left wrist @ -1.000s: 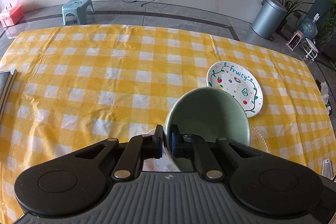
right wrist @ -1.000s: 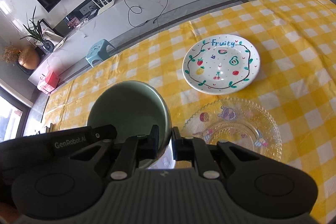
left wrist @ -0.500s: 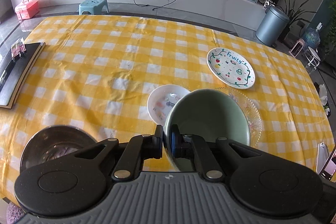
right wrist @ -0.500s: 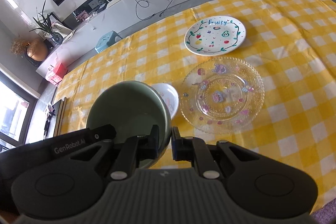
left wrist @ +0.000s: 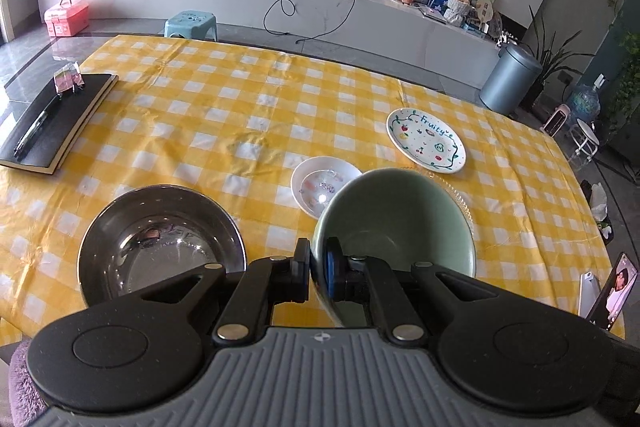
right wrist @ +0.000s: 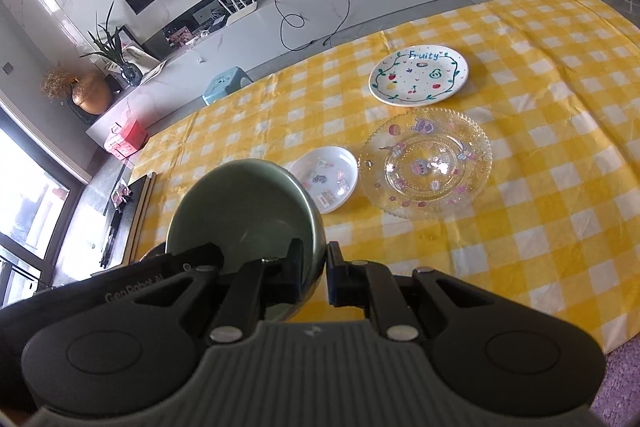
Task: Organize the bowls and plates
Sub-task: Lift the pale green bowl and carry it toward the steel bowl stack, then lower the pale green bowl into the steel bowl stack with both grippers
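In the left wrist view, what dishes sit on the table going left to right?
Steel bowl → small white dish → green bowl, raised and pinched at its rim by the left gripper → Fruity plate.

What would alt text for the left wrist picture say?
Black tongs pinch the rim of a green bowl above a yellow checked tablecloth. A steel bowl sits to its left; a small white dish and a "Fruity" plate lie beyond.

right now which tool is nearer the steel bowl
Left. The left tool grips the green bowl rim right beside the steel bowl; the right tool holds the opposite rim, farther away.
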Action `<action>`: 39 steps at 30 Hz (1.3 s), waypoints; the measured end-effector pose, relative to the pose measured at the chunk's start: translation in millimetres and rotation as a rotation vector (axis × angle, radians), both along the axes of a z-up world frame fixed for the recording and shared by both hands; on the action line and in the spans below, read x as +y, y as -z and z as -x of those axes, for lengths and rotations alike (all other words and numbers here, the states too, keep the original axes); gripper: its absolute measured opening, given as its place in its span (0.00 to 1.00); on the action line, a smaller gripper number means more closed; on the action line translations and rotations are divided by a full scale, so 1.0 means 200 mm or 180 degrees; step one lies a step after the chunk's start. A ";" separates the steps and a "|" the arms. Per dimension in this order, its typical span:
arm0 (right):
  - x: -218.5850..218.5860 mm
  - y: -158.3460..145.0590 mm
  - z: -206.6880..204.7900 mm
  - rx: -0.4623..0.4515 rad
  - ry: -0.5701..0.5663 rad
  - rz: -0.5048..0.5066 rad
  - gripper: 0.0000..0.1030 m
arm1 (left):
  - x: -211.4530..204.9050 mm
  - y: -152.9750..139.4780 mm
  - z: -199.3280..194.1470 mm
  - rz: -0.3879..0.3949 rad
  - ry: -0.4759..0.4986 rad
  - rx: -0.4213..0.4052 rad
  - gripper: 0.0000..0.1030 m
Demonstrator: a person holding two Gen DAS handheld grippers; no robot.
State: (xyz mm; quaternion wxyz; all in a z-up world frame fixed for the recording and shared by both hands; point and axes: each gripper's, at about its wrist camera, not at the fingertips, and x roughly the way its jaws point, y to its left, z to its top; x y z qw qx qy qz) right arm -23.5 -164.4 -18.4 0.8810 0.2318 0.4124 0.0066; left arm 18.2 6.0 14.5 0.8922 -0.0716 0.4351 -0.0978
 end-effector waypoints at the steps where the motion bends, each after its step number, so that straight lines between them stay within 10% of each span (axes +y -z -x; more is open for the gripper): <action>1: 0.02 -0.01 0.01 -0.0027 -0.0021 0.0011 0.09 | 0.01 -0.01 0.01 0.0001 -0.0012 -0.0028 0.08; 39: 0.65 0.08 -0.18 0.0213 -0.0816 0.0358 0.08 | 0.66 0.16 0.00 0.0351 -0.0619 0.0340 0.09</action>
